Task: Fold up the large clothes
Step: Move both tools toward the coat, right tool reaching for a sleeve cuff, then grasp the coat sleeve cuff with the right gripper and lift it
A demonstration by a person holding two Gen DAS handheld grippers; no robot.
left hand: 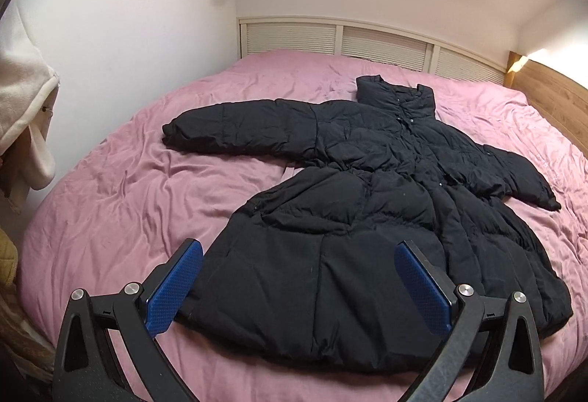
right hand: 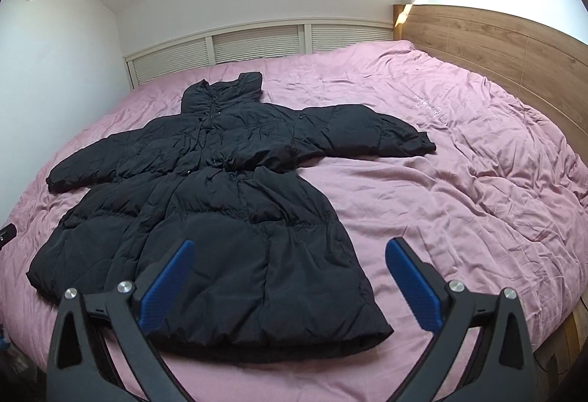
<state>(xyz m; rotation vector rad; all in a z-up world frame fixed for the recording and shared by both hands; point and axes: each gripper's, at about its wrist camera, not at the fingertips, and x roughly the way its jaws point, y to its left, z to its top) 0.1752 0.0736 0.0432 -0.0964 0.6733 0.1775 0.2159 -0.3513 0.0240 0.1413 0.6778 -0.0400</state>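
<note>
Black coat (left hand: 367,211) flat on pink bed (left hand: 121,189), sleeves spread.

A bed (right hand: 459,203) dressed in a rumpled pink cover is filling both wrist views, with a long black padded coat (right hand: 217,203) lying flat on it, front up, sleeves spread wide and collar pointing toward the far louvred panels. A small dark object (right hand: 6,234), possibly a remote, is resting at the cover's left edge.

Bright, even daylight (perhaps from a skylight), a sun patch glaring on the headboard (right hand: 406,9), fisheye-bent edges.
</note>
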